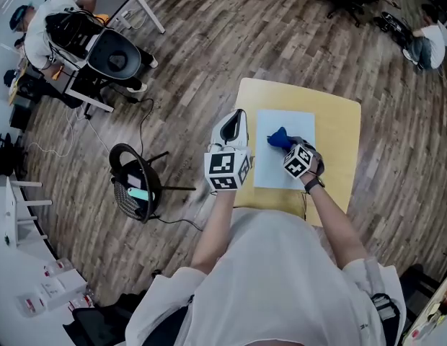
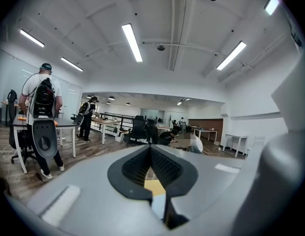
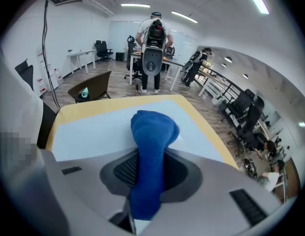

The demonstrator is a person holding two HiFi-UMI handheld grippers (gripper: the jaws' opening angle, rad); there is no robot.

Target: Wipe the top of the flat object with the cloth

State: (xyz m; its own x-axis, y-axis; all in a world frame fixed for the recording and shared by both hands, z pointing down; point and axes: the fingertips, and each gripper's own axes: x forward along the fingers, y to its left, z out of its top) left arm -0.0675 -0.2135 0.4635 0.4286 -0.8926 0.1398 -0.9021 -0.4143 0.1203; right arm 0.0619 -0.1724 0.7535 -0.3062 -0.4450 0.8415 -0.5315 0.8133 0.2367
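Note:
A pale blue flat sheet [image 1: 285, 125] lies on a small yellow table [image 1: 340, 132]. My right gripper [image 1: 290, 145] is over the sheet's middle, shut on a blue cloth [image 1: 279, 138]. In the right gripper view the blue cloth [image 3: 152, 129] sticks out past the right gripper [image 3: 151, 156] and hangs over the flat sheet [image 3: 88, 132]; whether it touches the sheet I cannot tell. My left gripper [image 1: 236, 122] is held up at the table's left edge, off the sheet, its jaws together on nothing. The left gripper [image 2: 151, 154] points level across the room.
A black tub chair [image 1: 135, 181] with a teal item in it stands on the wood floor left of the table, with cables nearby. Further left a person [image 1: 47, 20] stands at a desk beside an office chair [image 1: 114, 58]. Another person [image 1: 427, 45] crouches at far right.

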